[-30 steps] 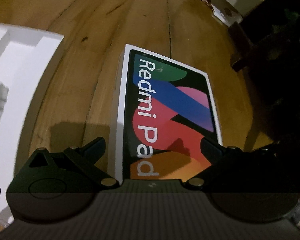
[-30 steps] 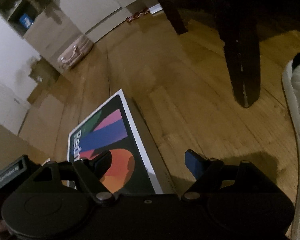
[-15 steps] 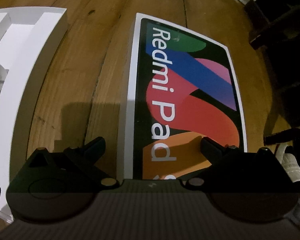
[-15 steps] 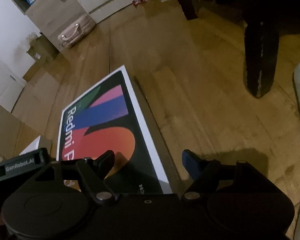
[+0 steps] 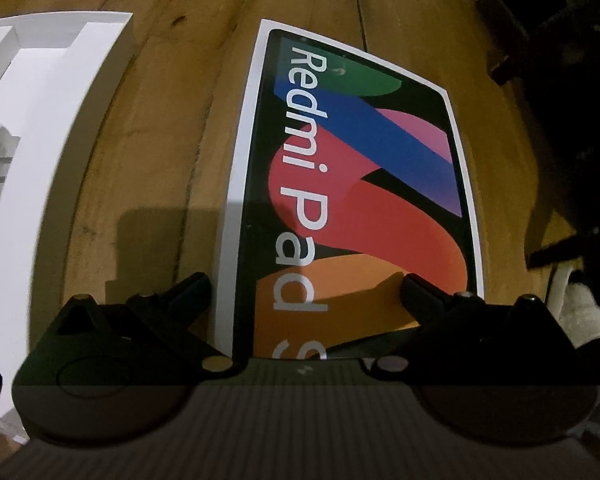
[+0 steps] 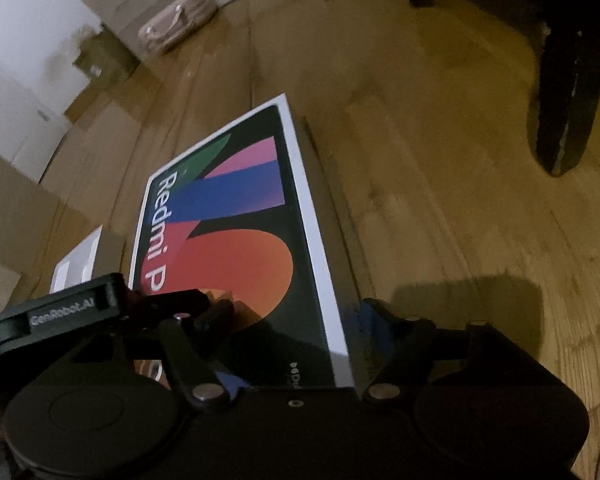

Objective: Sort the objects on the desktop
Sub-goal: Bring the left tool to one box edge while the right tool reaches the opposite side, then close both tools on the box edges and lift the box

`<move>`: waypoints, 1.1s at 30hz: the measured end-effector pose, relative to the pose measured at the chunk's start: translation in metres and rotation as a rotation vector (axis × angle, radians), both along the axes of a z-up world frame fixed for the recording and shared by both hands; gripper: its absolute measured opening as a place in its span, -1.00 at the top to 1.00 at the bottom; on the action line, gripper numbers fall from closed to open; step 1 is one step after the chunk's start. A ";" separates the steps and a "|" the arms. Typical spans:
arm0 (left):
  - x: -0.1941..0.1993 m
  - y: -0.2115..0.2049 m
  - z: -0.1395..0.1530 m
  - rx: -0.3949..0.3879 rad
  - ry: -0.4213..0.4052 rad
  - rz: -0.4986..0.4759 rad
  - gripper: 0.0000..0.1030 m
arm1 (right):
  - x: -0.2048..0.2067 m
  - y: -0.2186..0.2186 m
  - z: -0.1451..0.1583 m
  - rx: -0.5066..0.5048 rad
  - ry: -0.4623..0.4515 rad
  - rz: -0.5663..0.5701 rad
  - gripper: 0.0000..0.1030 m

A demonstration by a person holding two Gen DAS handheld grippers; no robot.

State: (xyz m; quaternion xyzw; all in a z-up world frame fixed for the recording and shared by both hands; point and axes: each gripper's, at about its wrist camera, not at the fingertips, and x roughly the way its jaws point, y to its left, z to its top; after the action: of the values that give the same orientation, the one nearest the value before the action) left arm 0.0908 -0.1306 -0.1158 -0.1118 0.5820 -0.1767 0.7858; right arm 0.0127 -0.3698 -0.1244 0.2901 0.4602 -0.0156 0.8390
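Item under inspection: Redmi Pad box [image 5: 352,184], a flat rectangular carton lying face up on the wooden floor [image 5: 172,128].
Appearance: white border around a black printed panel; overlapping bands of green, blue, pink, purple, red and orange; white lettering "Redmi Pad" runs along the long side, followed by a partly hidden "S". Small print at the near corner in the right wrist view is too small to read.
Position: the box [image 6: 236,240] lies flat with its near short end under both grippers; its right long edge casts a thin shadow on the boards.
Left gripper [image 5: 304,292]: fingers spread wide, no object between them; the left fingertip is over bare floor just beside the box's left edge, the right fingertip over the orange area near the box's right edge. Contact with the box cannot be confirmed.
Right gripper [image 6: 296,316]: fingers spread wide, straddling the box's near right corner; one finger over the printed face, the other just beside the box's side wall. Nothing is gripped.
Adjacent item: white moulded tray [image 5: 48,128] on the floor, left of the box and apart from it.
Surroundings: dark furniture leg [image 6: 564,92] standing on the floor, well apart from the box.
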 end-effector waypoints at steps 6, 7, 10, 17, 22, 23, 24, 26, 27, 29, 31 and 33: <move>-0.001 0.025 0.009 -0.074 0.011 0.049 -1.00 | 0.001 0.003 0.016 -0.016 0.012 0.023 -0.24; 0.000 0.027 0.011 -0.068 -0.002 0.056 -1.00 | 0.000 0.003 0.017 -0.018 -0.008 0.007 -0.24; 0.003 0.026 0.013 -0.050 -0.037 0.057 -1.00 | -0.003 0.003 0.016 -0.024 -0.044 -0.018 -0.28; 0.010 0.026 0.000 -0.084 -0.028 0.049 -1.00 | 0.008 0.010 0.001 -0.067 -0.035 -0.057 -0.49; 0.015 0.029 -0.003 -0.096 -0.032 0.050 -1.00 | 0.011 0.013 -0.007 -0.026 -0.047 -0.054 -0.62; 0.016 0.028 -0.004 -0.096 -0.032 0.051 -1.00 | 0.011 0.014 -0.008 -0.021 -0.048 -0.055 -0.64; 0.016 0.026 -0.004 -0.098 -0.034 0.047 -1.00 | 0.012 0.014 -0.009 -0.015 -0.049 -0.057 -0.66; 0.016 0.019 -0.006 -0.125 -0.038 0.021 -1.00 | 0.012 0.015 -0.011 -0.006 -0.057 -0.058 -0.71; 0.015 0.015 -0.006 -0.132 -0.043 0.010 -1.00 | 0.013 0.017 -0.011 -0.013 -0.062 -0.051 -0.74; 0.012 0.011 -0.006 -0.116 -0.056 0.021 -1.00 | 0.015 0.024 -0.012 -0.042 -0.074 -0.043 -0.81; 0.011 0.009 -0.005 -0.111 -0.059 0.034 -1.00 | 0.012 0.028 -0.013 -0.050 -0.090 -0.067 -0.81; 0.008 0.008 -0.003 -0.097 -0.077 0.026 -1.00 | 0.011 0.027 -0.012 -0.041 -0.089 -0.063 -0.76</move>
State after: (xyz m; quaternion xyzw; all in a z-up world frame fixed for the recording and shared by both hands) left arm 0.0985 -0.1226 -0.1185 -0.1505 0.5408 -0.1987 0.8034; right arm 0.0236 -0.3426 -0.1360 0.2875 0.4125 -0.0384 0.8635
